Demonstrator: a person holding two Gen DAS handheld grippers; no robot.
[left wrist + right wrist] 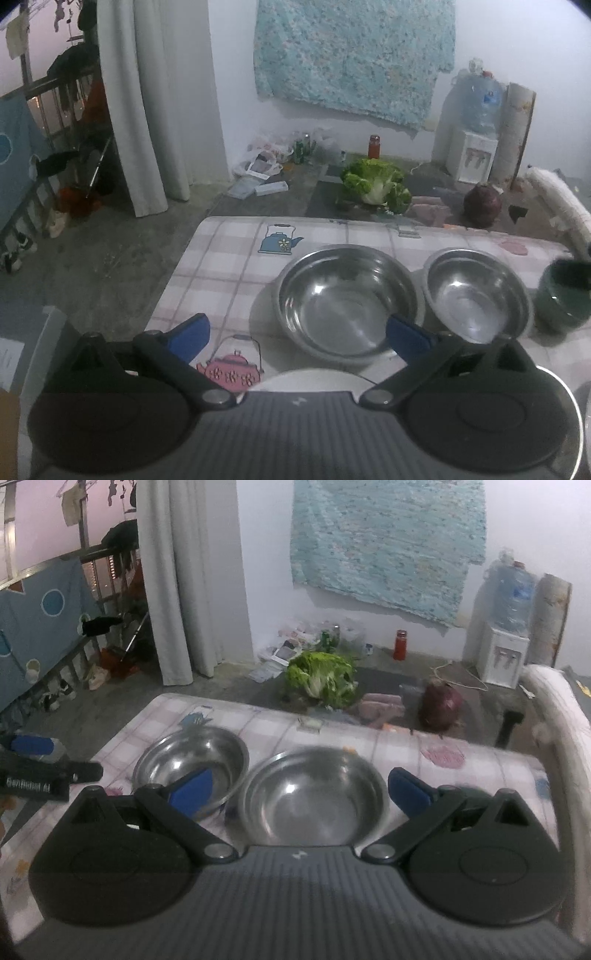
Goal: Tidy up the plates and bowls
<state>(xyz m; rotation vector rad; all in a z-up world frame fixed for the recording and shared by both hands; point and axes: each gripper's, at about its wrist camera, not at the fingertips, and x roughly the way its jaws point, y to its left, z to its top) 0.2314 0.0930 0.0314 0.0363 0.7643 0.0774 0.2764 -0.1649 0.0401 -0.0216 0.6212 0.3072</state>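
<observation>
Hovering spread right claw, steel bowl

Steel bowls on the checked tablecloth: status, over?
Left gripper open, empty. Right gripper open, empty. Large steel bowl and small steel bowl side by side, unstacked. Dark green cup beside them; nothing blocking.

Silver steel bowls, dark green cup, pink plaid tablecloth

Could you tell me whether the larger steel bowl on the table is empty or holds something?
Empty: the larger steel bowl stands upright, its bare shiny bottom showing in both wrist views.
</observation>
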